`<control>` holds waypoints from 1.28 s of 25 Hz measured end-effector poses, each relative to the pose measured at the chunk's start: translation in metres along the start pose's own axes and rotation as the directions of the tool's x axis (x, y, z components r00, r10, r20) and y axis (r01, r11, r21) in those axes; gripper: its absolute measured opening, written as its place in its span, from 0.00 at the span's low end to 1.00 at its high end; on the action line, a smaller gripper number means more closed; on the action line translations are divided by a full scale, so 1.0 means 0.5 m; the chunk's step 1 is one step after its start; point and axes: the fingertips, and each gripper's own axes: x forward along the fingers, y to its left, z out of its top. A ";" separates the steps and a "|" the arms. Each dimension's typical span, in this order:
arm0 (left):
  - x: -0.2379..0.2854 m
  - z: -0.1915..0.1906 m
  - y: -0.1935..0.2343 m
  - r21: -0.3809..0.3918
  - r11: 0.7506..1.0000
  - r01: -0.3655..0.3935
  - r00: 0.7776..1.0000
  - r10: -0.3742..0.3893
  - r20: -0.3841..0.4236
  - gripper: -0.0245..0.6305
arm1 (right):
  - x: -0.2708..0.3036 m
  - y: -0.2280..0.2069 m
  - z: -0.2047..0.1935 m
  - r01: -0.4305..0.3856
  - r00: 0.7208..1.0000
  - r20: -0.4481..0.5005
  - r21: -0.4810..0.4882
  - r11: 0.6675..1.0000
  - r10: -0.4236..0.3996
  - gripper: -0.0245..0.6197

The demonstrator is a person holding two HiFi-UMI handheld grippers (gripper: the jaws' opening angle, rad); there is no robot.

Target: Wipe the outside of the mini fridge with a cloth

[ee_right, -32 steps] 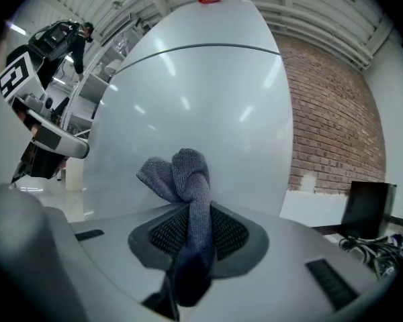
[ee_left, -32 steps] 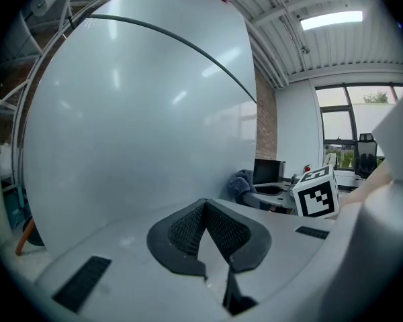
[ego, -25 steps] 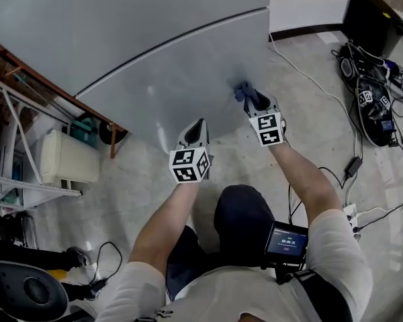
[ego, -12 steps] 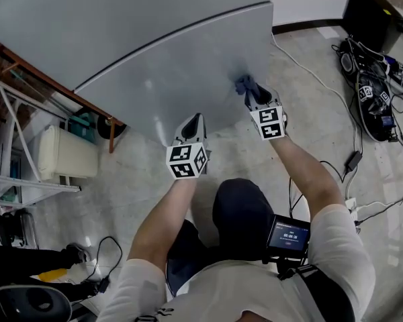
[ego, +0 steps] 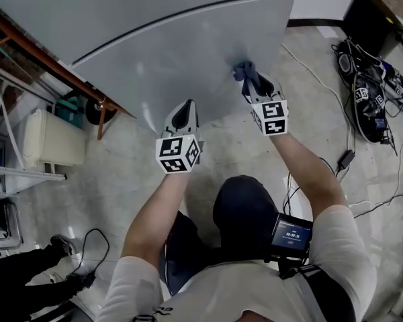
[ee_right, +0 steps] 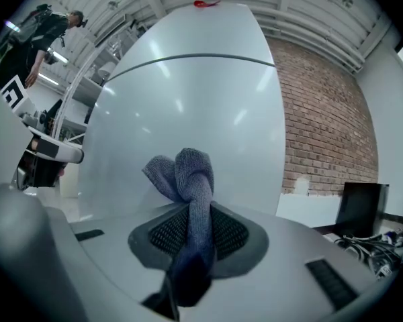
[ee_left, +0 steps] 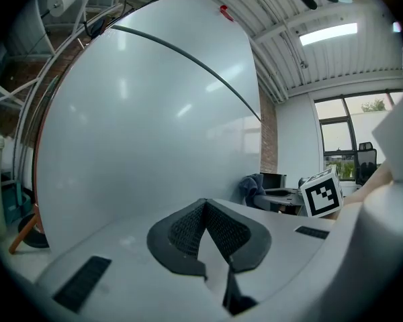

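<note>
Concrete floor [ego: 121, 173] lies under the mini fridge [ego: 188, 52]; right tool [ee_right: 188, 240] clamps blue cloth [ee_right: 191, 176], left tool [ee_left: 205, 230] clenched.

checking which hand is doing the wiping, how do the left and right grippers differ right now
The right gripper is shut on a blue cloth; the left gripper is shut with nothing between its jaws. In the head view the right gripper reaches further onto the fridge door, with the cloth at its surface, while the left gripper sits nearer the door's bottom edge. Both point at the same grey door.
</note>
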 end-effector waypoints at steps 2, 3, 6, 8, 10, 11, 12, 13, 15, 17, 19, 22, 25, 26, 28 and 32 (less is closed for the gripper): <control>-0.007 0.006 0.016 -0.006 1.000 -0.011 1.000 0.011 0.012 0.04 | -0.003 0.012 0.021 -0.007 1.000 0.019 -0.001 1.000 0.007 0.17; -0.011 0.009 0.024 -0.010 1.000 -0.017 1.000 0.017 0.016 0.04 | -0.004 0.020 0.031 -0.010 1.000 0.026 0.001 1.000 0.010 0.17; -0.023 0.020 0.051 -0.027 0.999 -0.026 1.000 0.026 0.018 0.04 | -0.004 0.047 0.060 -0.024 0.999 0.032 0.008 1.000 0.024 0.17; -0.028 0.032 0.065 -0.033 0.999 -0.028 0.999 0.029 0.015 0.04 | -0.001 0.063 0.076 -0.034 0.999 0.025 0.014 0.999 0.034 0.17; -0.028 0.052 0.071 -0.038 0.999 -0.030 1.000 0.030 0.008 0.04 | -0.001 0.069 0.094 -0.041 0.999 0.014 0.023 0.999 0.041 0.17; -0.027 0.064 0.071 -0.043 0.999 -0.030 1.000 0.031 0.003 0.04 | -0.004 0.070 0.103 -0.043 0.999 0.006 0.029 0.999 0.043 0.17; -0.029 0.077 0.071 -0.049 0.998 -0.031 1.000 0.031 -0.003 0.04 | -0.009 0.070 0.112 -0.045 0.999 -0.003 0.033 0.998 0.045 0.17; -0.032 0.092 0.069 -0.053 0.998 -0.033 0.999 0.032 -0.010 0.04 | -0.015 0.071 0.123 -0.048 0.999 -0.015 0.035 0.998 0.049 0.17; -0.045 0.127 0.063 -0.056 0.998 -0.034 0.999 0.032 -0.021 0.04 | -0.030 0.077 0.149 -0.062 0.997 -0.037 0.037 0.997 0.063 0.17; -0.057 0.170 0.050 -0.055 0.998 -0.027 0.999 0.025 -0.029 0.04 | -0.048 0.077 0.185 -0.075 0.996 -0.053 0.039 0.996 0.077 0.17; -0.063 0.222 0.037 -0.053 0.998 -0.020 0.999 0.018 -0.033 0.04 | -0.062 0.069 0.234 -0.081 0.995 -0.058 0.044 0.996 0.083 0.17; -0.068 0.313 0.027 -0.060 0.998 -0.032 0.999 0.030 -0.035 0.04 | -0.077 0.048 0.319 -0.084 0.994 -0.063 0.053 0.995 0.088 0.17; -0.085 0.410 0.007 -0.066 0.997 -0.049 0.998 0.046 -0.044 0.04 | -0.108 0.030 0.411 -0.100 0.992 -0.073 0.054 0.994 0.103 0.17; -0.091 0.443 -0.001 -0.066 0.996 -0.052 0.998 0.049 -0.046 0.04 | -0.120 0.024 0.443 -0.106 0.991 -0.075 0.052 0.993 0.110 0.17; -0.101 0.509 -0.018 -0.064 0.996 -0.055 0.998 0.052 -0.045 0.04 | -0.143 0.012 0.511 -0.117 0.990 -0.073 0.045 0.992 0.120 0.17; -0.127 0.649 -0.045 -0.059 0.996 -0.060 0.998 0.058 -0.035 0.04 | -0.185 -0.011 0.662 -0.123 0.991 -0.050 0.040 0.992 0.125 0.17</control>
